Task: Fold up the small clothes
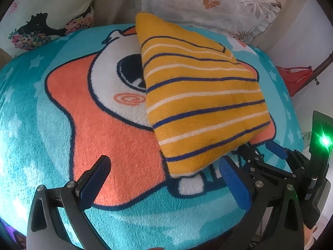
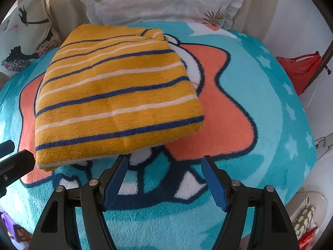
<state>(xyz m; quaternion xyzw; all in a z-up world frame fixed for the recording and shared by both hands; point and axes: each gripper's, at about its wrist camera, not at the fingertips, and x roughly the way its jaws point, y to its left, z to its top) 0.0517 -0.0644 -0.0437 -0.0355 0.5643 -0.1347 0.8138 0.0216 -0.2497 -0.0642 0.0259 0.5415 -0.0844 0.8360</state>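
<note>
Jaws gape empty; folded striped cloth (image 2: 116,95) hides blanket (image 2: 249,145) cartoon.

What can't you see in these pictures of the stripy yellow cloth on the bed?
- Cartoon face on the blanket: partly hidden by the folded yellow striped cloth in both views.
- Underside and inner layers of the cloth: hidden by its top layer.
- Red bag: cut off by the fisheye edge.
- Person's hands: out of view behind the open left gripper and right gripper.
</note>
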